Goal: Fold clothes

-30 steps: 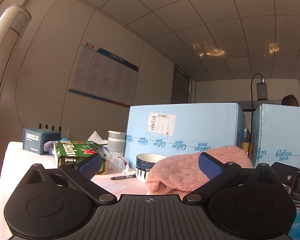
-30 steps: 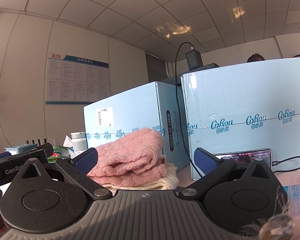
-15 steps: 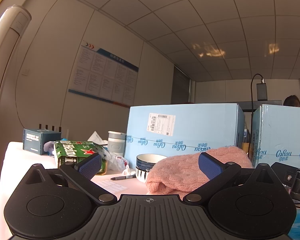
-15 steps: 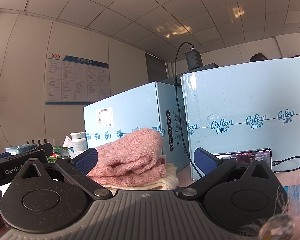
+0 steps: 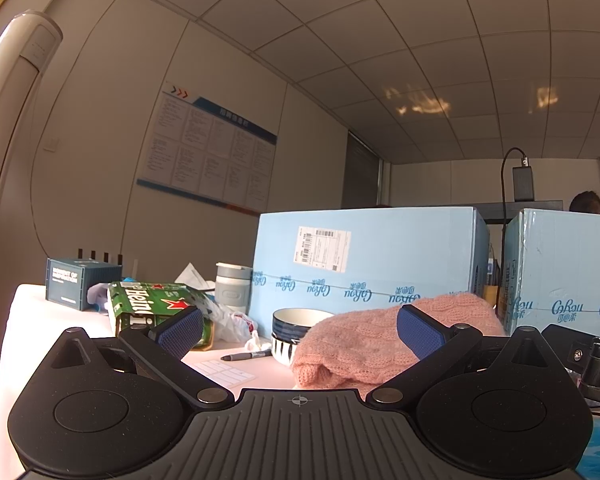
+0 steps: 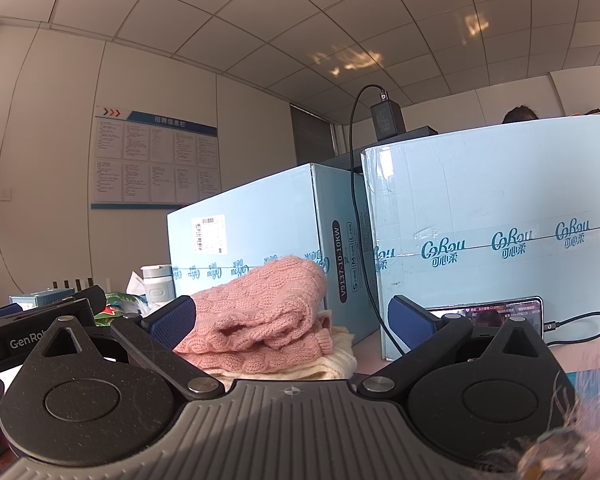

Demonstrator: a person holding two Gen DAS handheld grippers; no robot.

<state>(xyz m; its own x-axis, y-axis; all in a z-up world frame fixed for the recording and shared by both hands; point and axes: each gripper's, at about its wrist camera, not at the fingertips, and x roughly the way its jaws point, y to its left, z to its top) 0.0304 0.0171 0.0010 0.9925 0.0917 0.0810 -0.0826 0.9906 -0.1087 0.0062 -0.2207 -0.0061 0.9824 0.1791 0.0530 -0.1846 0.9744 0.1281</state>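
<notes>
Pink cable-knit sweater (image 6: 260, 312) folded atop a cream garment (image 6: 332, 360), toward the table's (image 5: 40, 320) far edge against the blue cartons (image 5: 372, 264). Straight ahead of right tool (image 6: 292, 320), ahead-right of left tool (image 5: 300, 330); right looks nearer. Long axis roughly left-right. Both tools spread apart, empty. Heineken box (image 5: 148, 304), striped bowl (image 5: 296, 326), marker (image 5: 246, 355) leftward; phone (image 6: 496, 312) rightward. Office room, tiled ceiling.

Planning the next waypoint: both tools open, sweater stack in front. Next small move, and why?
Probably ease the right tool forward toward the pink sweater. Both tools are open and hold nothing; the left tool also faces it. The sweater already lies folded on a cream garment, so whether it needs more folding is unclear.
</notes>
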